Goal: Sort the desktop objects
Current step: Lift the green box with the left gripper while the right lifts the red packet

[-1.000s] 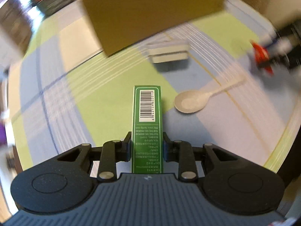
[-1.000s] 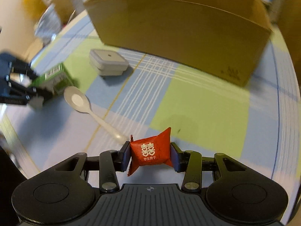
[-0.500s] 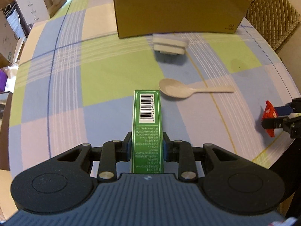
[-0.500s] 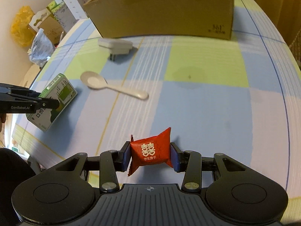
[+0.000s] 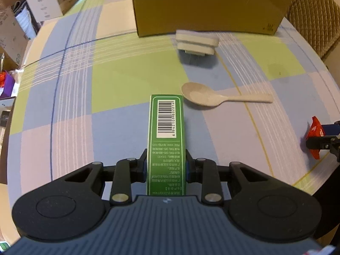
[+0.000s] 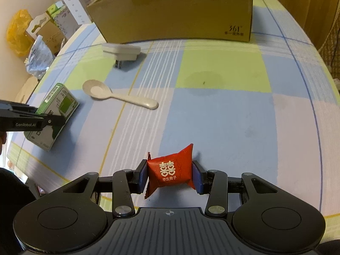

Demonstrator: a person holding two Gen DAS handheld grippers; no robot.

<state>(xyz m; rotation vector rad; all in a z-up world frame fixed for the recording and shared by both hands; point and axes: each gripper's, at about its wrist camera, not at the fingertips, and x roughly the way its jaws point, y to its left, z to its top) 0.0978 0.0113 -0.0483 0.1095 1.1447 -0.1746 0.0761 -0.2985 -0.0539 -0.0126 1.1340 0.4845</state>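
My left gripper [image 5: 165,167] is shut on a green carton [image 5: 165,127] with a barcode facing up, low over the checked tablecloth. The right wrist view shows the same green carton [image 6: 58,108] at the left, near the table's front edge. My right gripper [image 6: 170,175] is shut on a red sweet packet [image 6: 170,170] with white characters, just above the cloth. A cream spoon [image 5: 204,95] lies ahead of the carton. Beyond it, a white plug adapter [image 5: 196,42] rests in front of an open cardboard box [image 6: 176,19].
The tablecloth [image 6: 223,110] is checked blue, green and pink. Its rounded front edge runs close under both grippers. Cartons and bags [image 6: 31,42] stand off the table at the left. A quilted chair back [image 5: 314,17] stands at the far right.
Both grippers have drawn back from the cardboard box toward the table's front edge, still holding the carton and the packet. Over the last half second they hardly move.
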